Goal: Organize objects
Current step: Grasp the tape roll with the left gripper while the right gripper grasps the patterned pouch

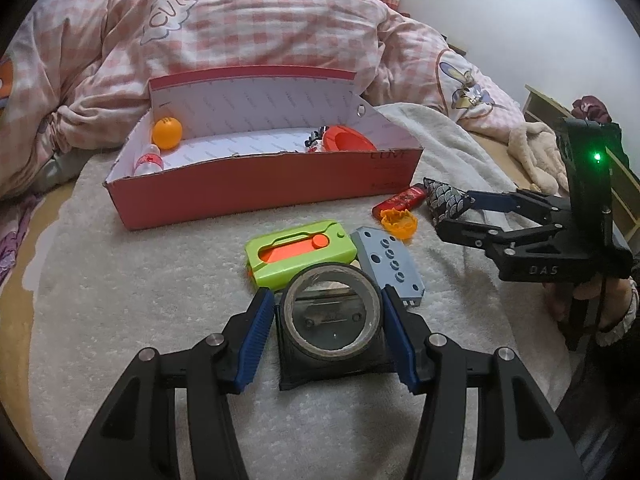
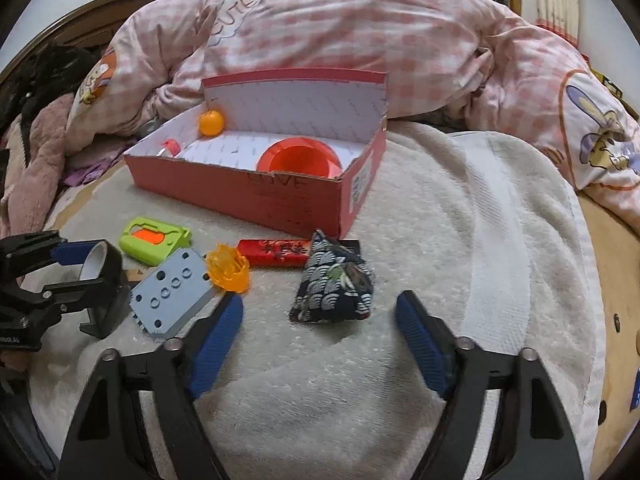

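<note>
A red cardboard box (image 1: pixel 256 196) (image 2: pixel 280 200) stands on a white towel and holds an orange ball (image 1: pixel 167 133), a small bottle (image 1: pixel 149 161) and an orange bowl (image 2: pixel 298 159). My left gripper (image 1: pixel 326 312) (image 2: pixel 76 280) has its blue pads on both sides of a black tape roll (image 1: pixel 330 312) (image 2: pixel 105 276) on the towel. My right gripper (image 2: pixel 320 328) (image 1: pixel 450 210) is open, just short of a dark patterned pouch (image 2: pixel 334 284) (image 1: pixel 444 196). Loose in front of the box lie a green and orange case (image 1: pixel 300 252), a grey perforated block (image 2: pixel 176 294), an orange toothed ring (image 2: pixel 229 269) and a red flat pack (image 2: pixel 276 252).
A pink checked quilt (image 1: pixel 260 28) is heaped behind the box. The white towel (image 2: pixel 460 240) spreads to the right. A plush toy (image 1: pixel 536 152) and a shelf edge (image 1: pixel 548 100) are at the far right in the left wrist view. A person's hand (image 1: pixel 592 300) holds the right gripper.
</note>
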